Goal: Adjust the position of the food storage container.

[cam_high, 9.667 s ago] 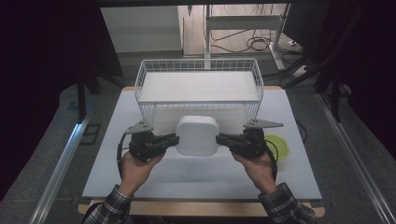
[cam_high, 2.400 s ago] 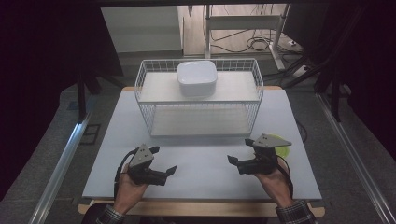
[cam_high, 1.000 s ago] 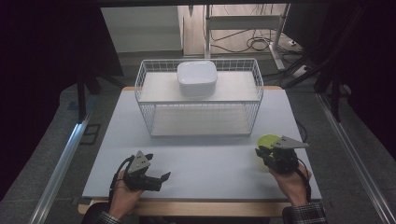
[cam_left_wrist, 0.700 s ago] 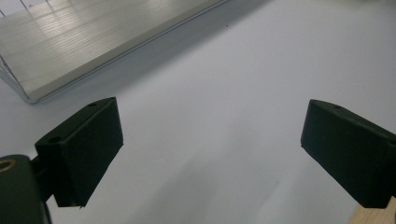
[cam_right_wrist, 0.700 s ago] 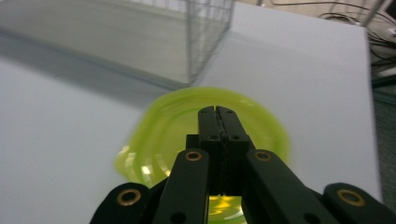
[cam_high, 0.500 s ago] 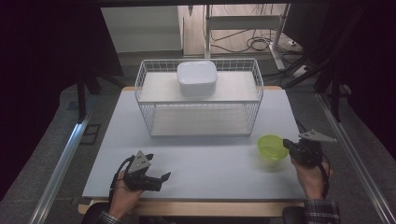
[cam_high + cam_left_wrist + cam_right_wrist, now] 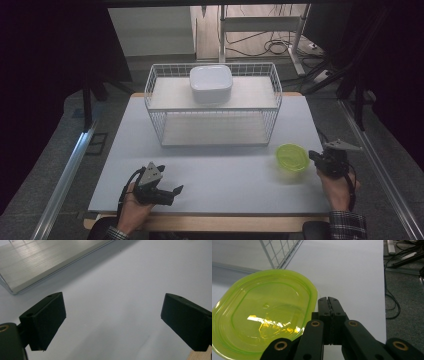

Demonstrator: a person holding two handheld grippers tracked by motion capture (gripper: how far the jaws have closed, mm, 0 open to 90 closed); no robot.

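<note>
A translucent green lid [image 7: 291,157] lies flat on the white table [image 7: 215,172] at the front right. My right gripper [image 7: 313,156] sits just right of it, jaws shut together with nothing between them. In the right gripper view the lid [image 7: 262,317] spreads to the left of the shut right gripper [image 7: 329,300], its rim beside the tips. My left gripper [image 7: 169,181] rests at the front left, open over bare table. Its jaws stand wide apart in the left gripper view [image 7: 112,322]. A white container [image 7: 210,83] sits on top of the wire basket [image 7: 215,109].
The wire basket stands across the back middle of the table, and its mesh corner [image 7: 279,252] shows beyond the lid. The right table edge and floor cables [image 7: 397,305] are close to my right gripper. A pale ribbed slab [image 7: 50,262] lies ahead of the left gripper.
My right gripper has moved right, from over the green lid to beside it near the table's right edge. The lid has stayed put. The left gripper has not moved.
</note>
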